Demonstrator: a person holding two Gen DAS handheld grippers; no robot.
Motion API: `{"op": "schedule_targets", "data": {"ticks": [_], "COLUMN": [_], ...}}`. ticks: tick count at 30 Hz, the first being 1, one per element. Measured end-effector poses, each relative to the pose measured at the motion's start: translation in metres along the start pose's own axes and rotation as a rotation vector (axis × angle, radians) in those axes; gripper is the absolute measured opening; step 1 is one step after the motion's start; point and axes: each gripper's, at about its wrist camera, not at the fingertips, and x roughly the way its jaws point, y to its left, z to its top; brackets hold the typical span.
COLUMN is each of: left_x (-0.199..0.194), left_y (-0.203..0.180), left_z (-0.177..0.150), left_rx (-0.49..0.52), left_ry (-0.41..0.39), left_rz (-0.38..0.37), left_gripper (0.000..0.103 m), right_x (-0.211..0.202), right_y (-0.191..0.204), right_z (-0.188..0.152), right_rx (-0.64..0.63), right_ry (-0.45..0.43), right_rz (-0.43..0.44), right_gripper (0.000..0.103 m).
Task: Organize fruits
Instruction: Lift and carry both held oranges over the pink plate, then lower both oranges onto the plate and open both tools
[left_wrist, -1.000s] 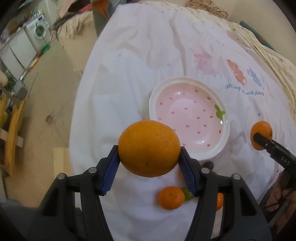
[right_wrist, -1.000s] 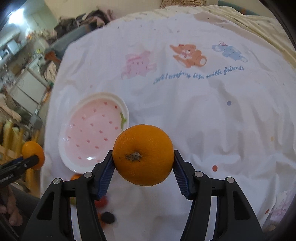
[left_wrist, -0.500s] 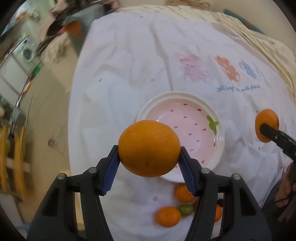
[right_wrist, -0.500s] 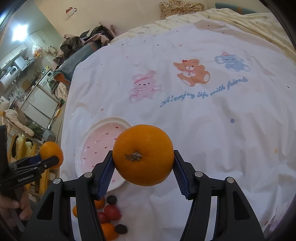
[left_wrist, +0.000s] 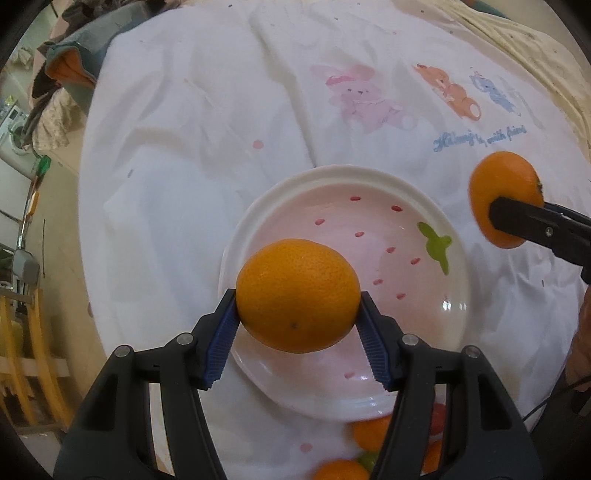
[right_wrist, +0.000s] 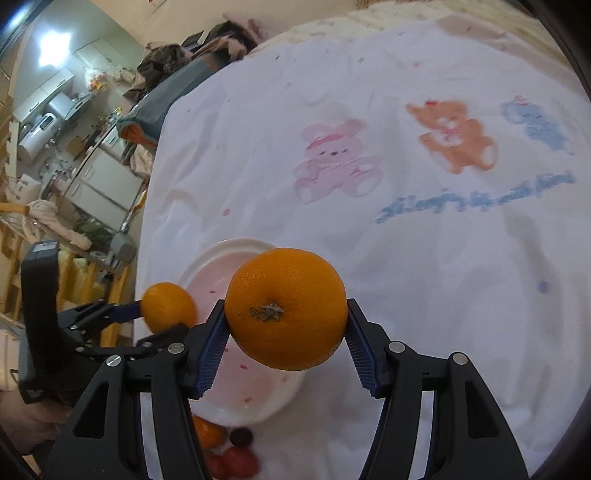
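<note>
My left gripper (left_wrist: 298, 334) is shut on an orange (left_wrist: 297, 294) and holds it over the near left part of a pink strawberry-pattern plate (left_wrist: 258, 206). My right gripper (right_wrist: 286, 345) is shut on a second orange (right_wrist: 286, 308) with its stem facing the camera, held above the plate's right side (right_wrist: 221, 251). The right gripper's orange shows in the left wrist view (left_wrist: 506, 184) beside the plate's right rim. The left gripper's orange shows in the right wrist view (right_wrist: 166, 306) over the plate's left edge.
Small fruits lie on the white cartoon-print cloth (left_wrist: 221, 129) just in front of the plate: mandarins (left_wrist: 369, 430), a green fruit (left_wrist: 367, 459), red ones (right_wrist: 236, 461) and a dark one (right_wrist: 242, 435). The table edge drops off at left toward floor and furniture (right_wrist: 74, 177).
Both grippers have moved in toward the plate, each keeping its orange. The left orange now hangs over the plate; the right one has come close to the plate's rim.
</note>
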Motion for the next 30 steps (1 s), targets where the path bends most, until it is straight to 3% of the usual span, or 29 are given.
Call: {"op": "schedule_targets", "data": {"ticks": [7,23,24,26,28,30], "left_x": [0.016,0.021,0.019,0.014,0.009,0.009], "left_y": [0.013,0.026,0.026,0.024,0.023,0.023], "left_z": [0.004,0.011,0.011,0.012,0.013,0.014], "left_rx": [-0.054,-0.105,-0.109,-0.106,-0.098,-0.095], "left_ry": [0.035,0.039,0.032,0.017,-0.005,-0.008], "left_rz": [-0.051,-0.109,-0.115,-0.122,-0.105,-0.103], "left_gripper": [0.059,0.062,0.063,0.077,0.080,0.080], "right_x": [0.045,0.081,0.080,0.077,0.073,0.066], "right_y": [0.020,0.018,0.017,0.014,0.011,0.005], "right_z": [0.012,0.023,0.023,0.023,0.026,0.029], "right_rx": [-0.097,-0.022,-0.018,-0.005,0.005,0.027], "right_ry": [0.075,0.156,0.153,0.136,0.109,0.071], "right_rz": [-0.013,0.109,0.109,0.126,0.127,0.125], "right_gripper": [0.063,0.065,0.067,0.076,0.085,0.085]}}
